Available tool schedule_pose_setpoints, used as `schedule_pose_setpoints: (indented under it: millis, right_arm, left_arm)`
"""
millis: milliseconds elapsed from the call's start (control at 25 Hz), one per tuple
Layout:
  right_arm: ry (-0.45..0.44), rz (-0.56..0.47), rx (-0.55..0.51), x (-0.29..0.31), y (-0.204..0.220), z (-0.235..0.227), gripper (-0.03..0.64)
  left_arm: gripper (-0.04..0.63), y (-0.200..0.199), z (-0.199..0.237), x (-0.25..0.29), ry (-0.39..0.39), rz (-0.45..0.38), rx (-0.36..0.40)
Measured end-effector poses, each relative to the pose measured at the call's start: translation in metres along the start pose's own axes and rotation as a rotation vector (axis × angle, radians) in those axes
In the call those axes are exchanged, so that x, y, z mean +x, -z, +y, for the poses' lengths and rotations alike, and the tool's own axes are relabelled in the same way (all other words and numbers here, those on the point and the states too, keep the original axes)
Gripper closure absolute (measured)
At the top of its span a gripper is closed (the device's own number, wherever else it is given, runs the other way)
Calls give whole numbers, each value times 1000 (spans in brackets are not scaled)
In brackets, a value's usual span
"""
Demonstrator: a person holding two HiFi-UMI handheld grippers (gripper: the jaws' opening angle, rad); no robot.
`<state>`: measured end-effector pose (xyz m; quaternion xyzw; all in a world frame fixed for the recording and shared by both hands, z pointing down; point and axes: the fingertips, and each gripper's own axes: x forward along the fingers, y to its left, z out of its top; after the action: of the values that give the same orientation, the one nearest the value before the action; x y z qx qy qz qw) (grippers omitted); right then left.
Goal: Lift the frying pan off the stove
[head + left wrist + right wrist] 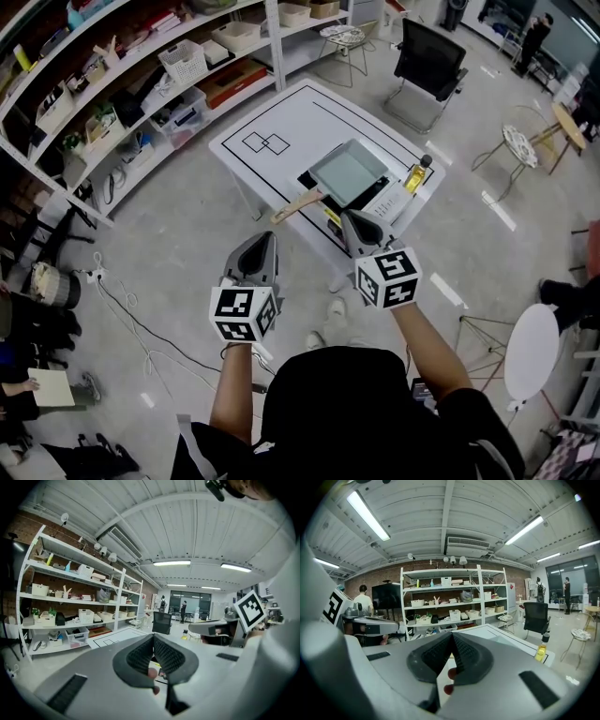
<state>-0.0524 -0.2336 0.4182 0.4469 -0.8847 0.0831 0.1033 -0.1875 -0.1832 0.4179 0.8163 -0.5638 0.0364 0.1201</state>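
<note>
A square grey frying pan (349, 172) sits on a black stove (310, 179) on the white table (281, 112). Its wooden handle (298, 203) points toward the table's near edge. In the head view both grippers hang in the air short of the table, apart from the pan. My left gripper (265, 240) is shut with nothing in it, left of and below the handle's end. My right gripper (352, 217) is shut too, its tip close over the stove's near edge. In the gripper views the left gripper (153, 637) and the right gripper (451, 634) show their jaws meeting at the tips.
A yellow oil bottle (416, 174) stands right of the stove. White shelves (169, 66) with boxes line the left wall. A black chair (427, 56) stands behind the table, wire stools (517, 145) and a round white table (530, 352) to the right. Cables (131, 323) lie on the floor.
</note>
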Motion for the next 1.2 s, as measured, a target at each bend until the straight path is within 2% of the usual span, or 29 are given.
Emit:
schedule_pose_setpoints:
  millis: [640, 920, 1200]
  right_arm:
    - [-26, -3, 13, 54, -12, -54, 615]
    - [-26, 4, 23, 77, -13, -81, 615]
    - [-25, 21, 23, 95, -12, -103, 615]
  left_arm:
    - [584, 2, 8, 78, 10, 65, 10]
    - [584, 3, 16, 114, 0, 97, 51]
    - [583, 11, 28, 144, 12, 151, 15]
